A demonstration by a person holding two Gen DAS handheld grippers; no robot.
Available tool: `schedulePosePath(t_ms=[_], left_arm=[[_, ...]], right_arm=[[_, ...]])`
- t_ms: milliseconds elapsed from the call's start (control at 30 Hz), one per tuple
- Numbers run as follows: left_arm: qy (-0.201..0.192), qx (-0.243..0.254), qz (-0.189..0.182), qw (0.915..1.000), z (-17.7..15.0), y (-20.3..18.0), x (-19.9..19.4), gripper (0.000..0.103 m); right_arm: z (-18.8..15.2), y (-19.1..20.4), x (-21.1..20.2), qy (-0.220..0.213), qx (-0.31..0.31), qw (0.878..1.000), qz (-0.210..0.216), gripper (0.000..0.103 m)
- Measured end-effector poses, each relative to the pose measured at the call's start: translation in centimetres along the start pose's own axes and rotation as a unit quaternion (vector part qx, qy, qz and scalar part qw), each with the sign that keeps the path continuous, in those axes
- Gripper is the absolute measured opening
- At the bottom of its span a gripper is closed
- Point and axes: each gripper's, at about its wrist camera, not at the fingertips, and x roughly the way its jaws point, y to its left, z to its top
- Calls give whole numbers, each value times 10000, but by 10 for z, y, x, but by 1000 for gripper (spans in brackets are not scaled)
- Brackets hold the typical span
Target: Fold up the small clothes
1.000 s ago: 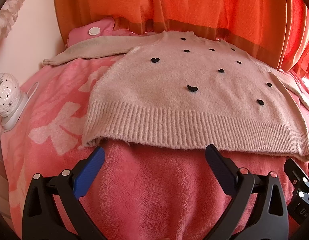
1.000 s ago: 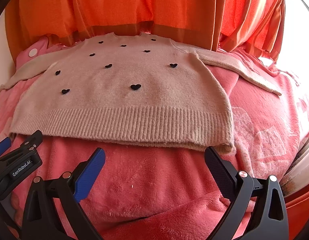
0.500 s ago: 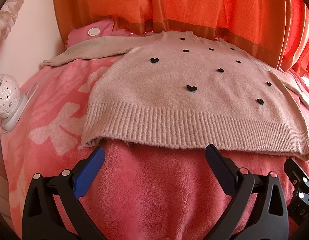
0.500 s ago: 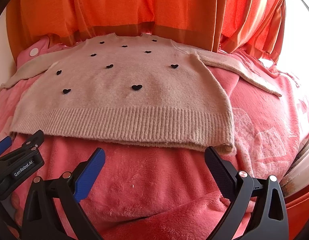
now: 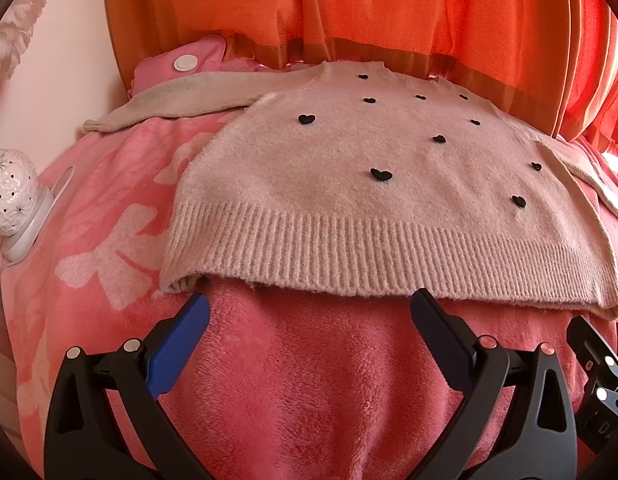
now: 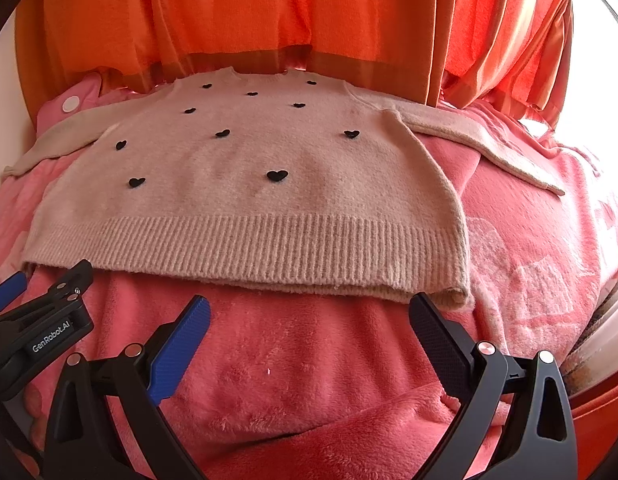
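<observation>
A small beige knit sweater with black hearts lies flat, front up, on a pink fleece blanket; it also shows in the right wrist view. Both sleeves are spread out sideways. My left gripper is open and empty, just short of the ribbed hem, toward its left half. My right gripper is open and empty, just short of the hem near its right corner. Each gripper shows at the edge of the other's view.
Orange curtains hang right behind the sweater's collar. A white ceramic lamp stands at the left edge of the bed. A pink pillow with a white button lies at the back left. The bed's edge drops off at the right.
Almost nothing differs; both views sit very slightly closer to the sweater's hem. Both grippers stay open.
</observation>
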Motion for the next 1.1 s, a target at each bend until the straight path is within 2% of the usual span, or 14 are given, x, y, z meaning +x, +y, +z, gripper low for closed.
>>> schedulePosePath(t_ms=[1100], left_arm=[[13,13,2,10000,-2,-4,2,98]], right_arm=[[-1,1,-1,-14,4,10000,13,98]])
